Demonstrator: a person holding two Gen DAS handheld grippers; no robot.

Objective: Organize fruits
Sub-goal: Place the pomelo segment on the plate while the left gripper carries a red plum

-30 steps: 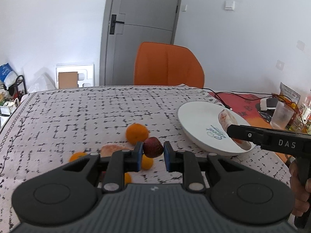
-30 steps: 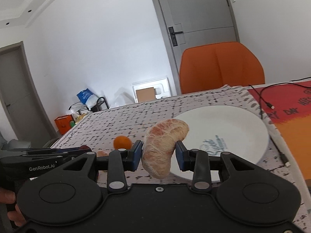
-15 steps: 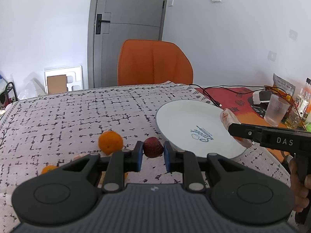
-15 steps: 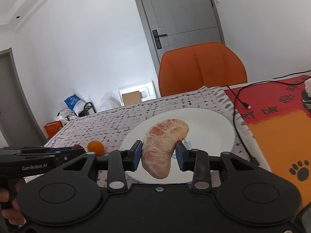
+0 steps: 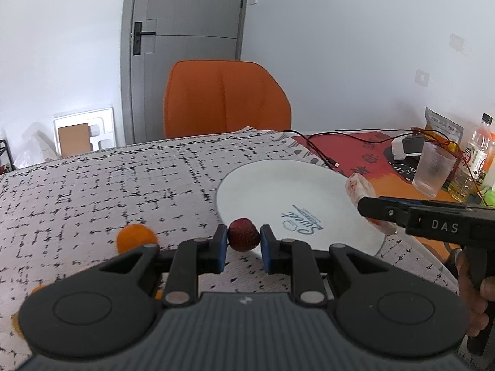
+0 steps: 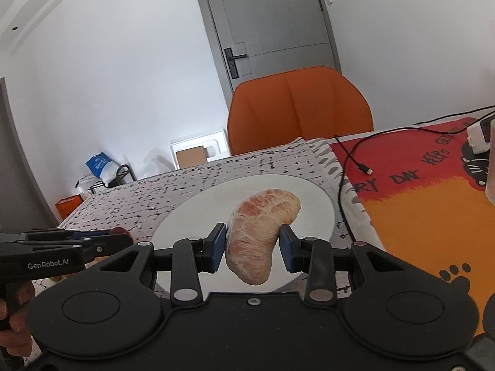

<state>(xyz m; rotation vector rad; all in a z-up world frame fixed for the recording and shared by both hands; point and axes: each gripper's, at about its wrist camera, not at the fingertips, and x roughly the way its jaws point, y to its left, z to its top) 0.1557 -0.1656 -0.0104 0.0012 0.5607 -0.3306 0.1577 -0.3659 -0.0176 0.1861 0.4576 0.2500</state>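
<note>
The desk [image 5: 108, 179] under its black-and-white patterned cloth is carrying a round white plate [image 5: 266, 185]. Above the plate, the right claw [image 6: 252, 242] is pinching a peeled pink pomelo segment [image 6: 260, 232]. At the plate's near rim, the left claw [image 5: 243, 244] is pinching a small dark red bumpy fruit [image 5: 243, 238]. A round orange fruit [image 5: 134, 238] is lying nearby on the cloth.

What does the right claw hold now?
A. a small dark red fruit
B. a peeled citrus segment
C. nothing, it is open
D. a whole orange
B: the right claw is shut on a pale pink peeled segment, held over the white plate; the dark red fruit is in the left claw.
</note>
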